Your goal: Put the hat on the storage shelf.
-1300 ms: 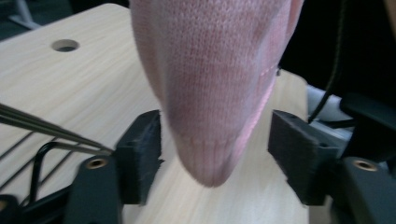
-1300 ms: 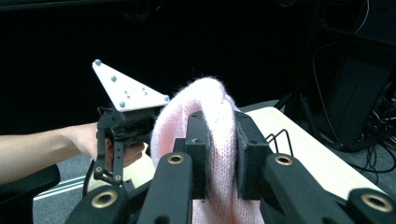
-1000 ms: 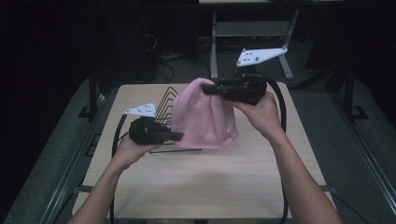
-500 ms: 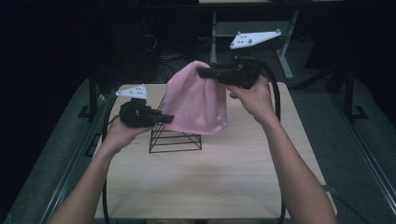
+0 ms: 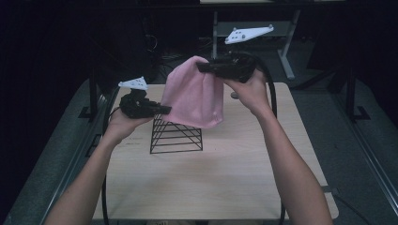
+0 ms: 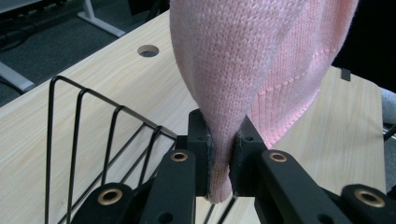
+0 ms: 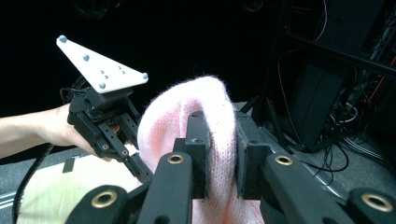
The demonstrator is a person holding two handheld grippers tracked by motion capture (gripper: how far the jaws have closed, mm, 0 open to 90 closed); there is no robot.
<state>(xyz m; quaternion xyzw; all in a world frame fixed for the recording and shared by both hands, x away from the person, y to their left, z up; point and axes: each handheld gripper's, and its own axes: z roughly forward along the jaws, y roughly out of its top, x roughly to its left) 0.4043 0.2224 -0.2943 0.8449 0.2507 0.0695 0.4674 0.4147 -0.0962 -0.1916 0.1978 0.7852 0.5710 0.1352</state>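
Both pairs of jaws were clamped on the hat (image 5: 195,96), a soft pink knit with fine ribbing and a stitched hem band. At centre left of the high view, the left gripper (image 5: 164,109) pinched the lower left edge of the hat; in the left gripper view its black pads squeezed a folded wedge of the knit (image 6: 222,158) between them, the fabric fanning out wide toward the top of the frame. At upper centre of the high view, the right gripper (image 5: 202,68) held the rounded crown, and in the right gripper view the fuzzy pink dome (image 7: 215,121) bulged up between the pads. The left gripper (image 7: 137,163) also showed at centre left of that view, topped by its grey three-cornered plate.

So the hat hung in the air, stretched slantwise between the two grippers, above the upper middle of the pale wood-grain table (image 5: 216,183). A black wire rack (image 5: 176,136), pyramid-shaped with thin stepped rungs, stood on the table just below the hat's hem, left of centre.

Compared with a second earlier, the hat had shifted leftward and a little up in the high view, both hands going with it. The rack, then mostly hidden behind the hat, stood uncovered. Neither grip had changed.
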